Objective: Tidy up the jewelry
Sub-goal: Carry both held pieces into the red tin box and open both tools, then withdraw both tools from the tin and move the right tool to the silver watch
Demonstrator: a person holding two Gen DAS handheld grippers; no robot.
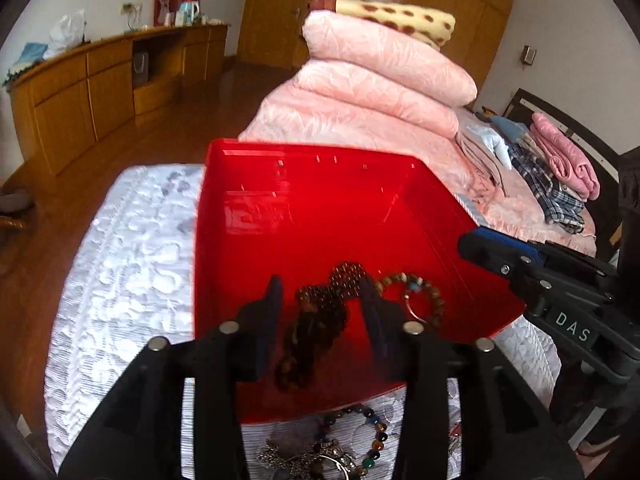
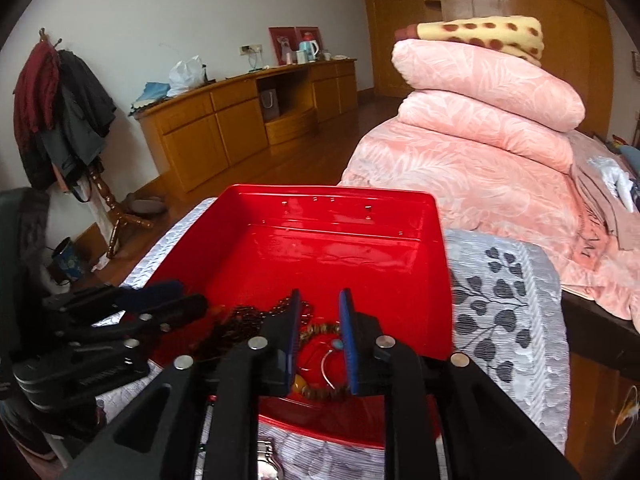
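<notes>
A: Where does the jewelry lie from each gripper?

B: Both hover over the near end of the red tray (image 1: pixel 304 216), which sits on the pale patterned bed cover (image 1: pixel 120 264). The dark bead necklace (image 1: pixel 320 312) lies heaped in the tray directly below the left gripper (image 1: pixel 320 300), its long run stretching away from the near rim. The brown bead bracelet (image 2: pixel 320 330) and a thin metal ring (image 2: pixel 326 364) lie below the right gripper (image 2: pixel 322 320).

A: And the jaws?

B: On both they stand apart, the left wider. Neither presses on anything; the pieces look dropped.

A: What's left?

B: More beads (image 1: pixel 368 436) and a silvery piece (image 1: pixel 304 460) wait on the cover just short of the tray's near rim, nearest the left gripper. I'd judge those next.
</notes>
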